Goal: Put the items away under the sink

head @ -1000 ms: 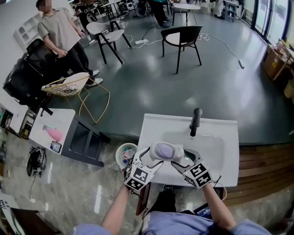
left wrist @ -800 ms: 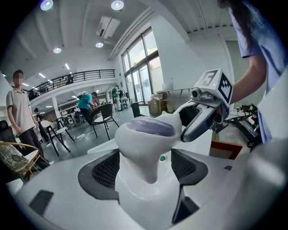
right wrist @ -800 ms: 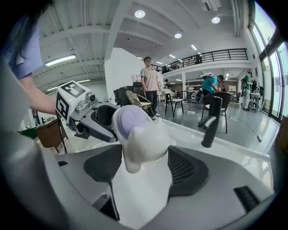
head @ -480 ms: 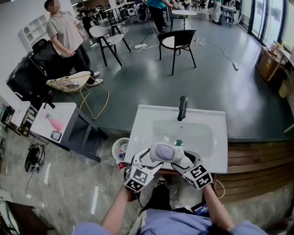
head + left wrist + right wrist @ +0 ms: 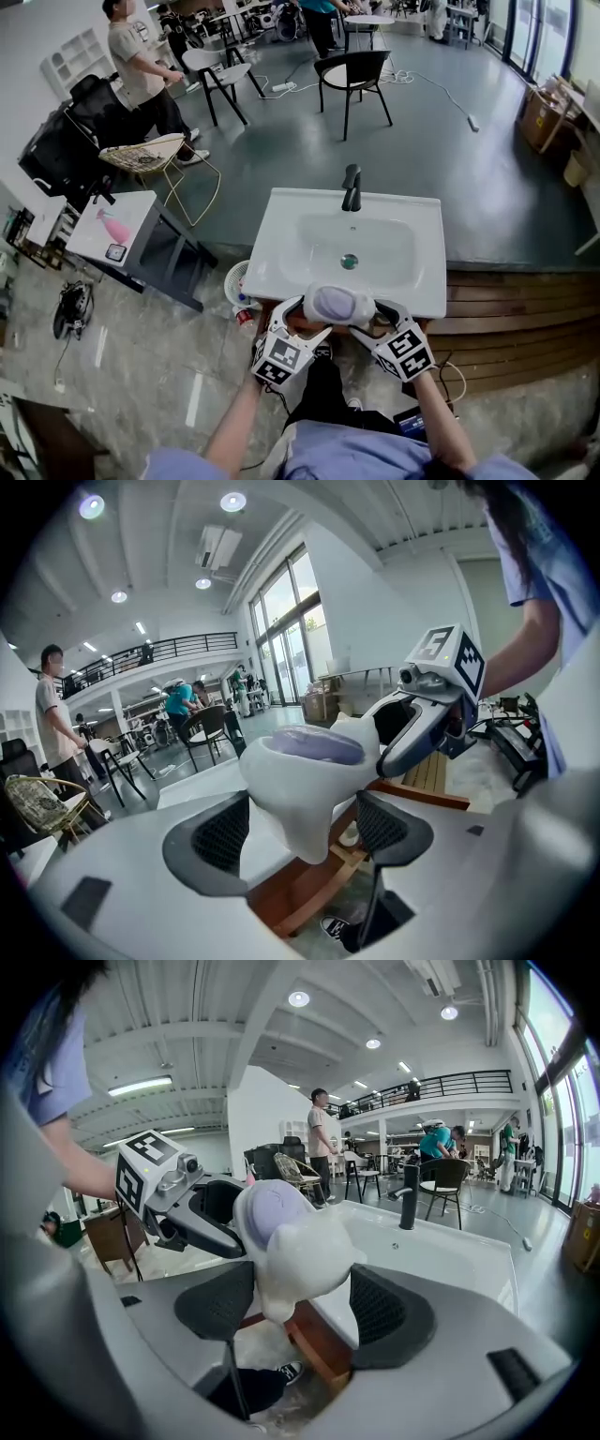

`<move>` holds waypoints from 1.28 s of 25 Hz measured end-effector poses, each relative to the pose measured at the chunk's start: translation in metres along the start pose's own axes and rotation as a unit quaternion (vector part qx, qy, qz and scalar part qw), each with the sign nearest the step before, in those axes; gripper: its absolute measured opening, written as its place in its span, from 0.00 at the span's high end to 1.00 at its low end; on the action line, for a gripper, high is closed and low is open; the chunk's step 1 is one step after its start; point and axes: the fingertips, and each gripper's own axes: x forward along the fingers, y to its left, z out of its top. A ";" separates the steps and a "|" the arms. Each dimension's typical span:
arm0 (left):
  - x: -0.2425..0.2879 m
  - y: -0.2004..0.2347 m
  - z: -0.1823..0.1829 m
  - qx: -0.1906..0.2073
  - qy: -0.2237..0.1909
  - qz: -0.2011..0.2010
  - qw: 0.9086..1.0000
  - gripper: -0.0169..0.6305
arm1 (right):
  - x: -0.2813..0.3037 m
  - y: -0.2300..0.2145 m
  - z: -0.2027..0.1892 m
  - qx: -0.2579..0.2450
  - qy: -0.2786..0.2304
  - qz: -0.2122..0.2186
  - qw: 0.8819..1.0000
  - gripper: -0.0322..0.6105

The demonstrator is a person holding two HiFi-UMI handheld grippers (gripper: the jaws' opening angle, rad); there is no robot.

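- Over the front edge of the white sink (image 5: 274, 267), whose basin holds nothing but its drain, the work is at an early stage: no item shows as stowed below.
- Beneath the sink, a wooden frame (image 5: 314, 1342) marks the space the task names. Its inside is not visible in any view, so what it already holds cannot be told.
- White item with a lavender face (image 5: 337, 305): carried in the air just in front of the sink rim, level with the rim, not yet lowered toward the storage space.
- Left tool (image 5: 300, 829): jaws set wide, closed about one end of the item, pads against its narrow part.
- Right tool (image 5: 295, 1305): likewise spread wide and clamped on the opposite end, so the item hangs between the two.
- Pink bottle (image 5: 112, 228): standing on a small white worktop (image 5: 89, 253) well apart to the left; possibly a further item to fetch.
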 end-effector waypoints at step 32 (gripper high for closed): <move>-0.064 -0.078 -0.083 -0.031 0.019 -0.004 0.999 0.41 | -0.020 0.103 -0.075 0.011 0.015 0.012 1.000 0.43</move>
